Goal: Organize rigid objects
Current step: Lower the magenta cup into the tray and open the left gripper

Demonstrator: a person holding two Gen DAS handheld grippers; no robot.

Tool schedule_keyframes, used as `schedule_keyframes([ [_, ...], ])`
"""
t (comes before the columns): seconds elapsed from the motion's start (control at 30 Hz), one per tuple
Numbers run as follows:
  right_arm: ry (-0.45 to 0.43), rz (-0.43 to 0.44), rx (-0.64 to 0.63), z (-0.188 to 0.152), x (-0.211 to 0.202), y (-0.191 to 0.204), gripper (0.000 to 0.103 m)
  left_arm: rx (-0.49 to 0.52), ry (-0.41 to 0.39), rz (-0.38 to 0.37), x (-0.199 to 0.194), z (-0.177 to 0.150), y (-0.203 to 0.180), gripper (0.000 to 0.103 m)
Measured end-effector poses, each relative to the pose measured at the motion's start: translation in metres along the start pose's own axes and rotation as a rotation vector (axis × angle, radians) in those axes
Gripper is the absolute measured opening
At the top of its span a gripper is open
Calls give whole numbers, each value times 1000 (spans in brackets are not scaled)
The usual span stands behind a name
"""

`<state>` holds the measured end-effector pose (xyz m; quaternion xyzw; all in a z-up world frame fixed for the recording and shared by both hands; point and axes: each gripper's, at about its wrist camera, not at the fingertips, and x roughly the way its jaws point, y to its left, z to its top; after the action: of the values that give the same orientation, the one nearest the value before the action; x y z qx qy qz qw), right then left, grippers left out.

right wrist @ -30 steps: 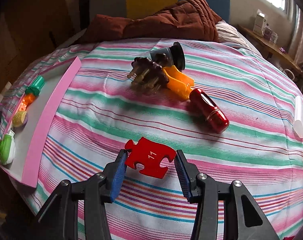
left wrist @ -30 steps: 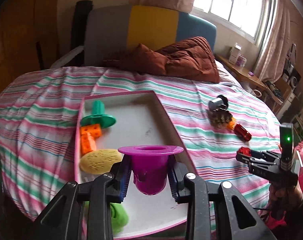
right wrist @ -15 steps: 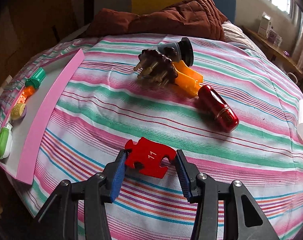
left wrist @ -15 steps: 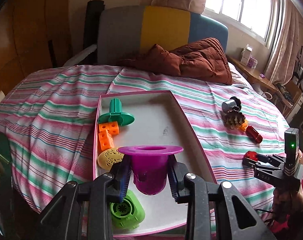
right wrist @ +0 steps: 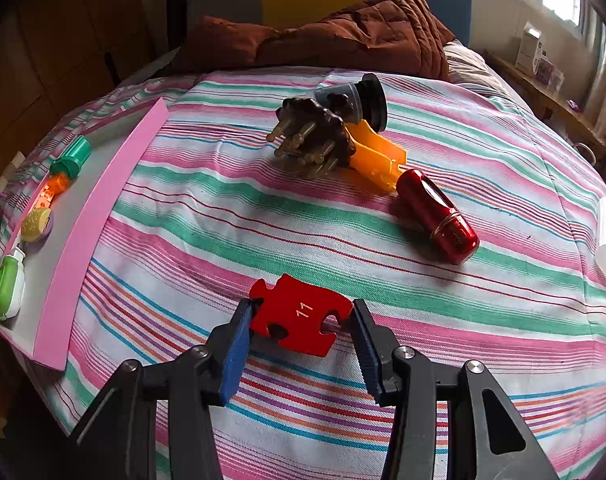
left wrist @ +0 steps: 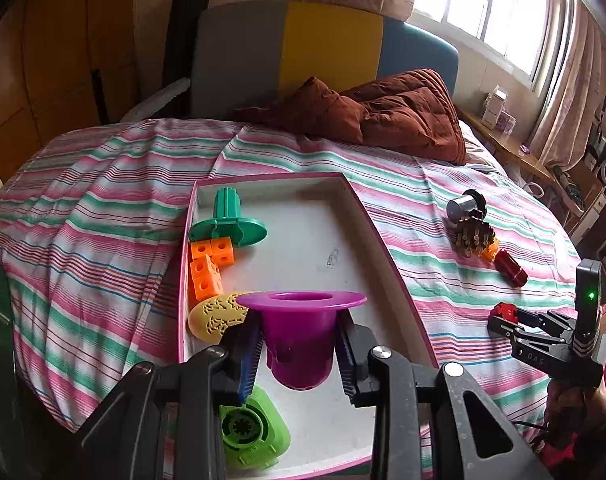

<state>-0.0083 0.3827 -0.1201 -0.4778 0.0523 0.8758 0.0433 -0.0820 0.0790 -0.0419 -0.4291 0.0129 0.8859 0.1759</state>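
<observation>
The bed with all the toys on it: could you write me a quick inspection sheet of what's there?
Surface: striped pink, green and white bedsheet, lightly creased.
Job's things: pink-rimmed white tray holds a green flanged plastic piece, orange cube blocks, a yellow patterned oval and a lime-green round-cornered gadget.
Clutter: on the sheet, touching, a grey-and-black cylinder, brown pegged toy, orange plastic piece and glossy red capsule.
Grippers: left gripper shut on a purple flanged cup; right gripper shut on a red number-11 puzzle piece.
Cables: nothing seen.
Surroundings: brown quilt, window.
</observation>
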Motion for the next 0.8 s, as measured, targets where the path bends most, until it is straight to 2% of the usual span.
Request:
schedule_keyframes([
  [0.2, 1, 0, 0, 0, 0, 0, 49, -88, 32, -63, 20, 28, 21, 33],
  [0.53, 2, 3, 6, 0, 0, 1, 49, -89, 59, -72, 76, 85, 24, 33],
  [0.67, 2, 5, 9, -1, -1, 0, 49, -102, 81, -57, 103, 103, 23, 33],
  [0.8, 4, 8, 13, -1, 0, 1, 49, -96, 126, 1, 135, 110, 24, 33],
])
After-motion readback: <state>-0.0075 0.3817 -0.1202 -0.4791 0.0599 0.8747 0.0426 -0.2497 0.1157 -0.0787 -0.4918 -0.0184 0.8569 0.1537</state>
